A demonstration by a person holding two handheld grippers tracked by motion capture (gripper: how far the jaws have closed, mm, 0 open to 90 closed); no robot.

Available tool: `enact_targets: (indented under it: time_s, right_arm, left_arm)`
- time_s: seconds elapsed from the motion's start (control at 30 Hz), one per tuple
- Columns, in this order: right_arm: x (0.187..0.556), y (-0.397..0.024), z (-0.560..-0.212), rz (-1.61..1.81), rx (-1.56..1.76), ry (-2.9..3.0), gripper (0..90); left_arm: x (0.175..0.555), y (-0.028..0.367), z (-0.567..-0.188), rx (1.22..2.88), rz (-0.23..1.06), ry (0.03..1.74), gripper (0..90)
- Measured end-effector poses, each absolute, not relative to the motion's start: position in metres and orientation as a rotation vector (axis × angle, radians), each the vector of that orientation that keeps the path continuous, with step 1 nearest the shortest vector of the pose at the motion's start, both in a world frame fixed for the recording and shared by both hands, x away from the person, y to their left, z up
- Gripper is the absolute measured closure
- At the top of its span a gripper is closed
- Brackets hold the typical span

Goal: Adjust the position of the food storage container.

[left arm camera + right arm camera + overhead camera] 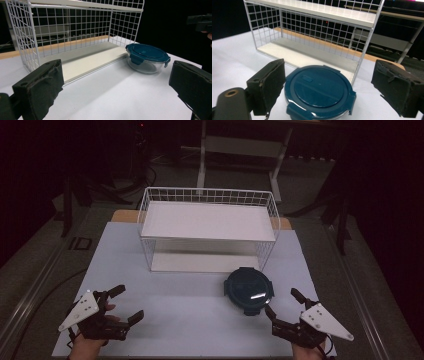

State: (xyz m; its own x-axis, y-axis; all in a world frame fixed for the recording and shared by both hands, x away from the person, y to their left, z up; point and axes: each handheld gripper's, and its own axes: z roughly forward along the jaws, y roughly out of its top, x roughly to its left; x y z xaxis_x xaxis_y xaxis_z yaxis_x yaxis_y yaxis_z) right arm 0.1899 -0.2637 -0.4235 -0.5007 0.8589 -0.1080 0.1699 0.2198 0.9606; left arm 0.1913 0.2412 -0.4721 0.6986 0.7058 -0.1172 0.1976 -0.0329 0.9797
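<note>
While the left gripper (125, 304) hovers low over the near left part of the white table (185, 320), its jaws stand wide apart with nothing between them. In the left gripper view the two black padded jaws rise at the bottom corners, and only bare tabletop lies between them. A grey three-cornered plate sits on top of this gripper, and the person's hand holds it from the bottom edge of the high view.

Further along, at the middle of the table toward its far side, stands a white wire rack (207, 227) with a flat white shelf on top and a second white board at its base. The rack's open front faces the person.

Just in front of the rack's right front corner sits a round glass container (248, 290) with a dark teal clip-on lid (319, 87). It looks very close to the rack's corner post, though whether the two touch is hard to judge from these angles. The lid is on, and the container sits upright on the table.

At the near right, the right gripper (284, 306) is held just beside the container, pointing toward it. Its jaws are spread wide, with the container ahead of the pads and untouched by them.
</note>
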Motion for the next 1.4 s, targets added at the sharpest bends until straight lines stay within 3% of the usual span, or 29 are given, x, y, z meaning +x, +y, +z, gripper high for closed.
enact_targets:
  time_s: [0.7, 0.97, 1.03, 1.23, 1.27, 1.33, 1.4]
  right_arm:
    - [0.26, -0.284, -0.42, 1.273, 1.116, 1.888, 15.9]
    - [0.278, -0.294, -0.446, 1.162, 1.187, 1.92, 48.6]
    - [0.281, -0.296, -0.45, 1.148, 1.195, 1.933, 50.2]
    - [0.29, -0.302, -0.473, 1.063, 1.251, 1.982, 75.5]
    - [0.29, -0.302, -0.473, 1.063, 1.251, 1.982, 75.5]
    - [0.292, -0.301, -0.478, 1.04, 1.256, 2.006, 86.0]
    - [0.294, -0.299, -0.483, 1.026, 1.266, 2.03, 89.8]
  left_arm:
    - [0.192, 0.24, -0.473, 1.596, 0.472, 0.755, 0.0]
    - [0.192, 0.24, -0.473, 1.596, 0.466, 0.755, 0.0]
    - [0.192, 0.24, -0.473, 1.599, 0.465, 0.753, 0.0]
    - [0.193, 0.24, -0.473, 1.602, 0.459, 0.753, 0.0]
    - [0.193, 0.24, -0.473, 1.602, 0.459, 0.753, 0.0]
    - [0.193, 0.24, -0.473, 1.599, 0.459, 0.752, 0.0]
    - [0.192, 0.24, -0.473, 1.601, 0.46, 0.75, 0.0]
